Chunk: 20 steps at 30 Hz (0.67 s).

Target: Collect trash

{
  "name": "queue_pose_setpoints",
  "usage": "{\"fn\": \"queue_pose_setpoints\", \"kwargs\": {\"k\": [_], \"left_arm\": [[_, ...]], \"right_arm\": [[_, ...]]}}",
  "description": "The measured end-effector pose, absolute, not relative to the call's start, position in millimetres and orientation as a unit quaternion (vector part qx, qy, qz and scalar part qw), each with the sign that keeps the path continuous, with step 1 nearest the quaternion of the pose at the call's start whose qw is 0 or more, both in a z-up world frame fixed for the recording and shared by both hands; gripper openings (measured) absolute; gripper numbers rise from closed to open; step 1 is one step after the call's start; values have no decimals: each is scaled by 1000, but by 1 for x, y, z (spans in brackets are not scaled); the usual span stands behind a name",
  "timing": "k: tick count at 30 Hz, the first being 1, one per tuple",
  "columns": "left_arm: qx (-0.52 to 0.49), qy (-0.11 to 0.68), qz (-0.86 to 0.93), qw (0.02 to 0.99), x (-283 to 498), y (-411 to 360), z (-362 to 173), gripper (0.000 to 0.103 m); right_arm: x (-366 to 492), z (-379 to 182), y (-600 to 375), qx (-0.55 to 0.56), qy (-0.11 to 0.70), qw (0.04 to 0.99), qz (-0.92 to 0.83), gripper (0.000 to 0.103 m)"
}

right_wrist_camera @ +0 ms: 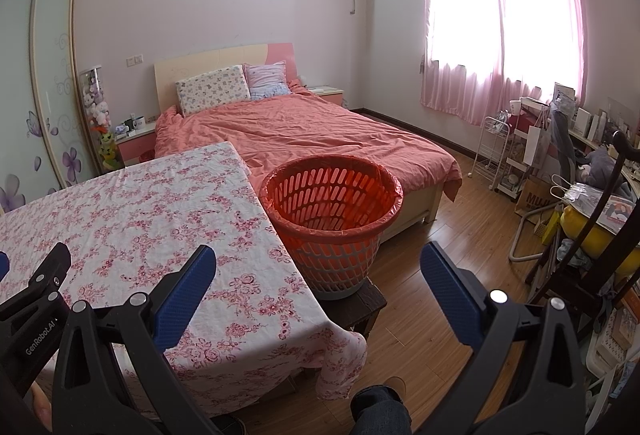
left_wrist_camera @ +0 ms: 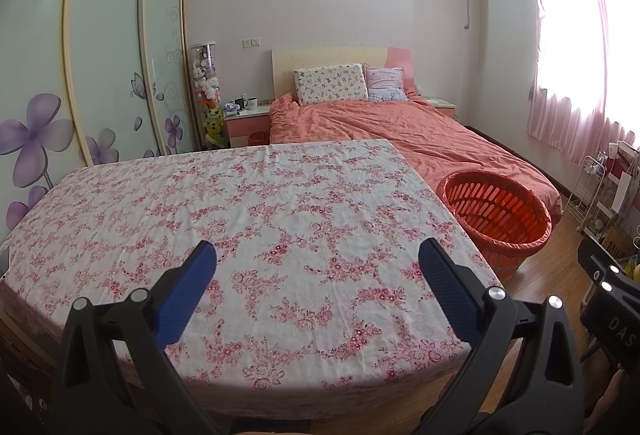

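Both tongs, left (left_wrist_camera: 318,255) and right (right_wrist_camera: 319,261), gaped released above the worktop (left_wrist_camera: 280,195); the bin (right_wrist_camera: 332,211) stood beside its right edge.

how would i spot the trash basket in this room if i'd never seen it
Find the table under the pink floral tablecloth, set at the foot of the bed with the salmon duvet. Off the table's right edge, a dark wooden stool carries the trash basket. It is the only round, slatted orange tub, lined with a thin orange bag.
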<state>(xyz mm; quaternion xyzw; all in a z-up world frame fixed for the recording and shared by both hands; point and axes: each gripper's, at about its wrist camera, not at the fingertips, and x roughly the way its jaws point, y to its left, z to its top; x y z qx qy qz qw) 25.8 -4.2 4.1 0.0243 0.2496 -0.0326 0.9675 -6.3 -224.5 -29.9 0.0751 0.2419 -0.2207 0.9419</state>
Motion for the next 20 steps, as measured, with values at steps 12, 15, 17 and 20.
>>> {"fn": "queue_pose_setpoints", "kwargs": {"k": [12,15,17,20], "left_arm": [[25,248,-30,968,23,-3,3,99],[25,249,-31,968,24,-4,4,99],[24,250,-32,967,24,-3,4,99],[23,251,-32,967,23,-1,4,99]], "right_arm": [[-5,-31,-224,75,243,942,-219,101],[-4,-31,-224,75,243,942,-219,101],[-5,-31,-224,75,244,942,-219,101],[-4,-31,-224,75,243,942,-219,101]]}}
